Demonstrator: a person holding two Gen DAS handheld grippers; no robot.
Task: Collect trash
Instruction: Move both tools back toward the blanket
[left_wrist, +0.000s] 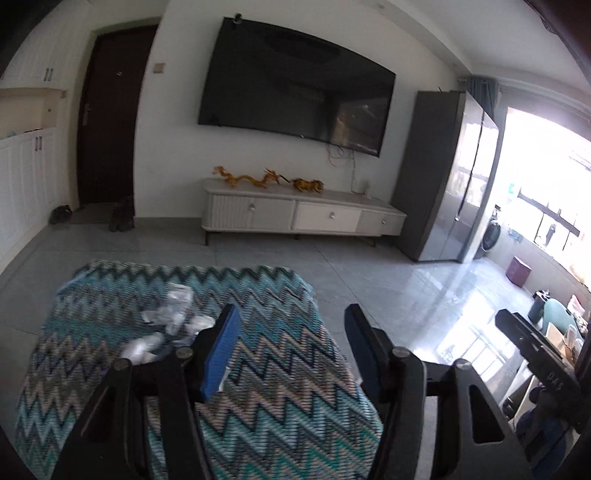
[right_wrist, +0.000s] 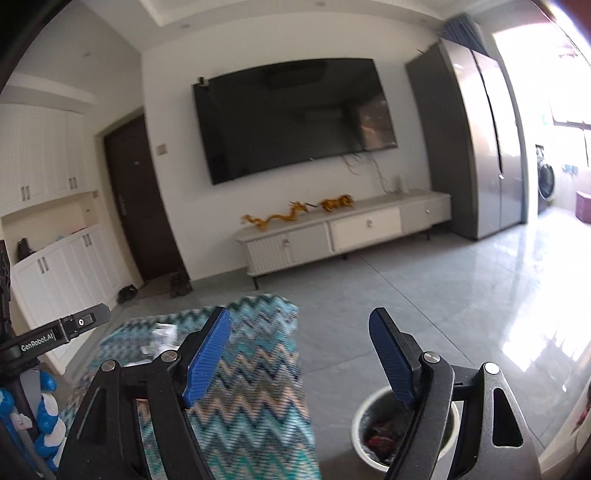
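Several crumpled white wrappers lie on a table with a zigzag teal cloth. My left gripper is open and empty, above the table, to the right of the wrappers. The wrappers also show in the right wrist view on the cloth. My right gripper is open and empty, above the table's right edge. A white trash bin with red scraps inside stands on the floor right of the table, under the right finger.
A white TV cabinet with golden dragon figures stands under a wall TV. A grey tall cabinet stands to the right. Tiled floor lies between table and cabinet. The other gripper's body shows at left.
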